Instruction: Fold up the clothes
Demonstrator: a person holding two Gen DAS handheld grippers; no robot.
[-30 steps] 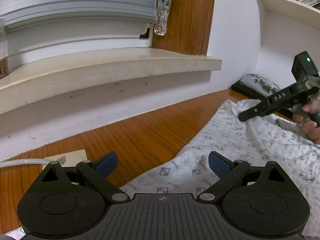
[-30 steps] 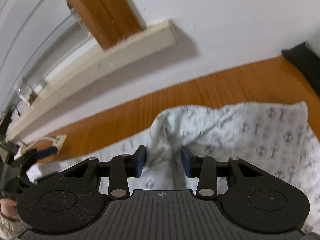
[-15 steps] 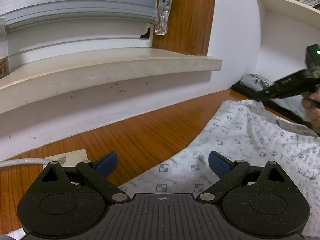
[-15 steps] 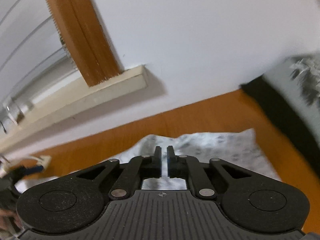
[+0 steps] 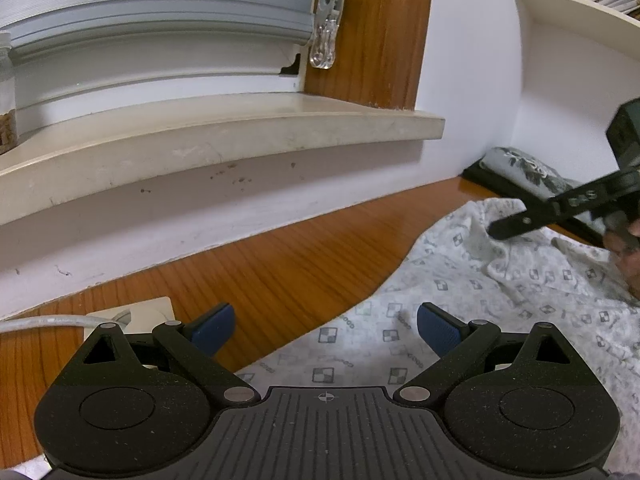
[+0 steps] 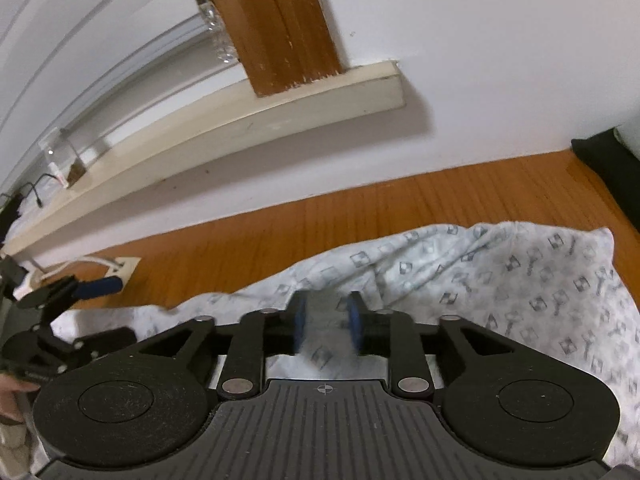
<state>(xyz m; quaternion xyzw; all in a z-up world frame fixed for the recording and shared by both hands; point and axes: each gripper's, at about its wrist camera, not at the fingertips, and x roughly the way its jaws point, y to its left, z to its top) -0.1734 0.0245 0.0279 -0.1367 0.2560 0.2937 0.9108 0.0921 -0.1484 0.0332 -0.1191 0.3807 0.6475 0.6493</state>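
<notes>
A white garment printed with small grey squares lies spread and rumpled on the wooden surface. My left gripper hovers open over its near edge, blue pads wide apart with nothing between them. At the right of the left wrist view my right gripper reaches over a raised fold, a hand behind it. In the right wrist view the right gripper has its jaws opening. The garment lies under and between the pads, which do not press on it. The left gripper shows at the far left.
A cream window sill and a white wall run along the back. A white socket plate with a cable sits on the bare wood left of the garment. A dark mat with a patterned cushion fills the right corner.
The right gripper's jaws went from standing around a fold to nearly shut, and now stand apart again. It swung right and has come back over the cloth. The left gripper stayed put.
</notes>
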